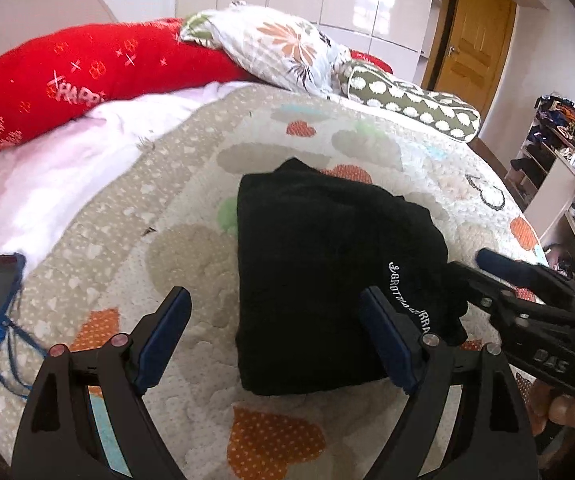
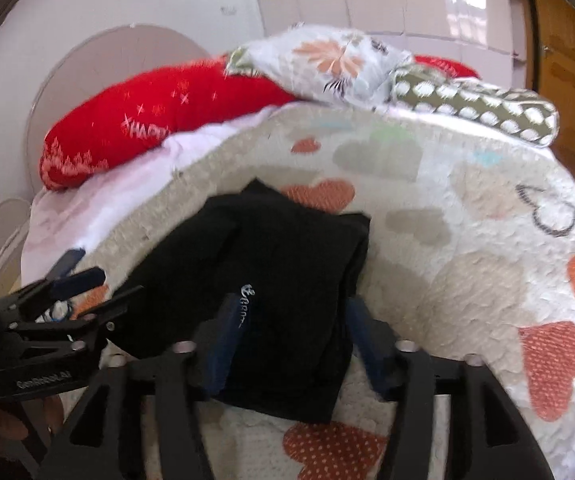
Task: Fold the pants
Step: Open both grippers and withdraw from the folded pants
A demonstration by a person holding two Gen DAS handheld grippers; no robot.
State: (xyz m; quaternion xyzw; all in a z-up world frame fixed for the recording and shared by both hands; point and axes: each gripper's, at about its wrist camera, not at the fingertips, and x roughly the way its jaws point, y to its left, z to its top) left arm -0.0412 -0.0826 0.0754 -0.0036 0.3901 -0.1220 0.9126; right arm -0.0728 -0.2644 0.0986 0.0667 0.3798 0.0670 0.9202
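Both sets of jaws stand apart, gripping nothing. The right gripper [image 2: 287,340] straddles the near right corner of the folded black pants [image 1: 327,272] on the bed [image 1: 427,168], nearer than the left gripper [image 1: 275,336]. The bundle's long axis runs away from the near edge. Only the left view shows its whole outline
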